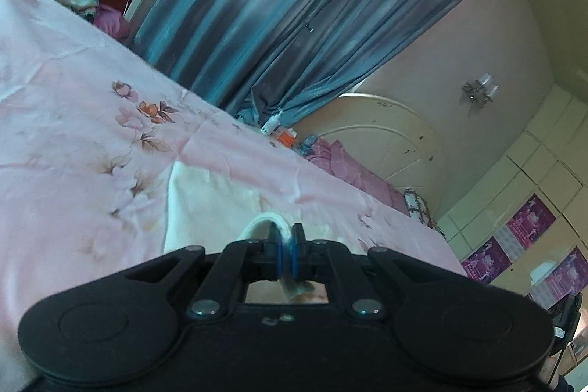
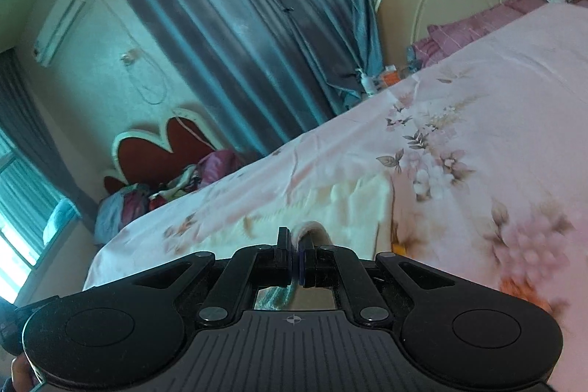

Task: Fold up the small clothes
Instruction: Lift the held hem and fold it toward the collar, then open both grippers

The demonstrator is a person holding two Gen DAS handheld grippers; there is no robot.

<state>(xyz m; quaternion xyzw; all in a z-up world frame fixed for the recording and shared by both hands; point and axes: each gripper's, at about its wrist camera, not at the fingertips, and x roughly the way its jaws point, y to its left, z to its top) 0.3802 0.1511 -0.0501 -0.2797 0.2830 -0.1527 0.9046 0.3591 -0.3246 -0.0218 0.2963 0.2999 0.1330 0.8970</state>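
Observation:
A small cream-white garment (image 1: 205, 197) lies on the pink floral bedsheet (image 1: 73, 105). My left gripper (image 1: 287, 237) is shut on a white ribbed edge of the garment, which loops up between the jaws. In the right wrist view the same garment (image 2: 345, 208) spreads ahead on the sheet (image 2: 496, 105). My right gripper (image 2: 296, 245) is shut on another rolled edge of the garment. Both grippers hold the cloth just above the bed. The part of the garment under the grippers is hidden.
Blue-grey curtains (image 1: 294, 6) hang behind the bed. A cream headboard (image 1: 397, 142) and purple pillows (image 1: 352, 168) are at one end. A red heart-shaped chair (image 2: 172, 142) with piled clothes (image 2: 139, 197) stands beyond the bed's far edge. An air conditioner (image 2: 62, 21) is on the wall.

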